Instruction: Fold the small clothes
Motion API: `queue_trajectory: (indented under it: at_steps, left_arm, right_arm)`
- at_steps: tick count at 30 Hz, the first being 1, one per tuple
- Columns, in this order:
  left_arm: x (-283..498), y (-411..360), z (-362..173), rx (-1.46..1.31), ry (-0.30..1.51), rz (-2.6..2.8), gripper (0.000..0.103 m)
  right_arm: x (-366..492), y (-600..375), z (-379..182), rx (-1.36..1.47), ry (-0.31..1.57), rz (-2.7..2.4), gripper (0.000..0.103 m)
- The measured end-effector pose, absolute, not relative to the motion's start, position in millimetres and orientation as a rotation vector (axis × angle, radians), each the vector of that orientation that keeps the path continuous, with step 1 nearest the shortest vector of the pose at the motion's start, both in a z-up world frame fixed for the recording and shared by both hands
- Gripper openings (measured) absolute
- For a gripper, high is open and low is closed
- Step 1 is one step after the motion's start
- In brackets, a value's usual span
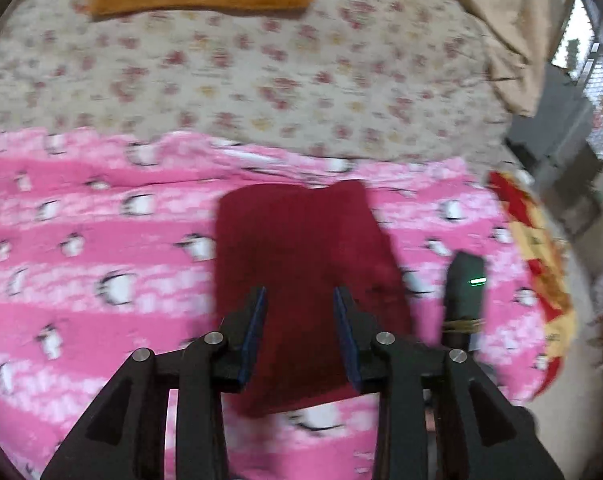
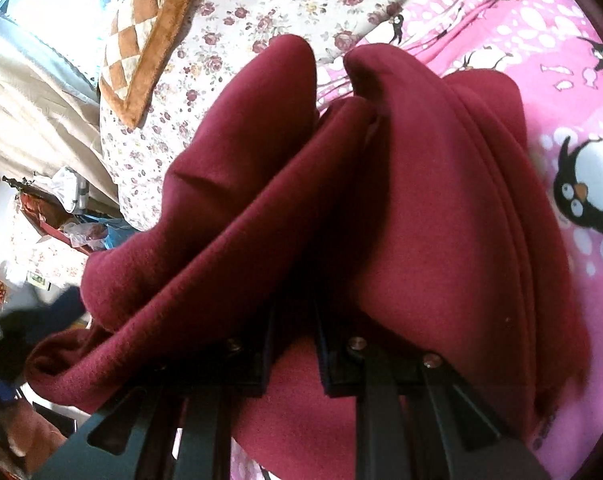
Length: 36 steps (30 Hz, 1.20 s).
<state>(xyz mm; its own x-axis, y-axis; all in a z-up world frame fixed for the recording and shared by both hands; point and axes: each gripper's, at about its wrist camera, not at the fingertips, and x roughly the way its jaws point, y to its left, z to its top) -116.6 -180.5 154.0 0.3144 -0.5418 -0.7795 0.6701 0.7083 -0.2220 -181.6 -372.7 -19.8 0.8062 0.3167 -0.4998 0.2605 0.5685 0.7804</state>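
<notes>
The pink penguin blanket (image 1: 101, 240) covers the near bed, and the dark red cloth (image 1: 301, 248) lies on it, running from centre toward 12 o'clock in my left view. My left claw (image 1: 301, 300) stands narrowly parted over it, holding nothing. My right claw (image 2: 293, 344) pinches a bunched fold, so I judge 1 fold is underway; next I should lay it flat toward 12 o'clock.

maroon cloth (image 1: 301, 264) – flat, pink penguin blanket (image 1: 101, 240)
</notes>
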Motion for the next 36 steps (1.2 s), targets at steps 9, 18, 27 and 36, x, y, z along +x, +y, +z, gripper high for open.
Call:
queue_trajectory:
  at_steps: [9, 18, 27, 36]
  left_arm:
    - [-94.7, -156.4, 110.3, 0.106, 1.017, -0.724, 0.013]
    - [-112.4, -174.3, 84.2, 0.127, 1.056, -0.863, 0.013]
    - [-143.0, -173.5, 78.2, 0.182, 1.013, -0.995, 0.013]
    - [-133.0, -157.4, 64.0, 0.071, 1.082, -1.051, 0.013]
  right_arm:
    - [-184.2, -370.1, -19.8, 0.964, 0.651, 0.029, 0.018]
    - [-195.4, -382.7, -14.9, 1.056, 0.703, 0.005, 0.018]
    - [-234.1, -399.9, -1.3, 1.136, 0.683, -0.121, 0.04]
    - [-249.8, -406.3, 13.8, 1.203, 0.566, -0.095, 0.056]
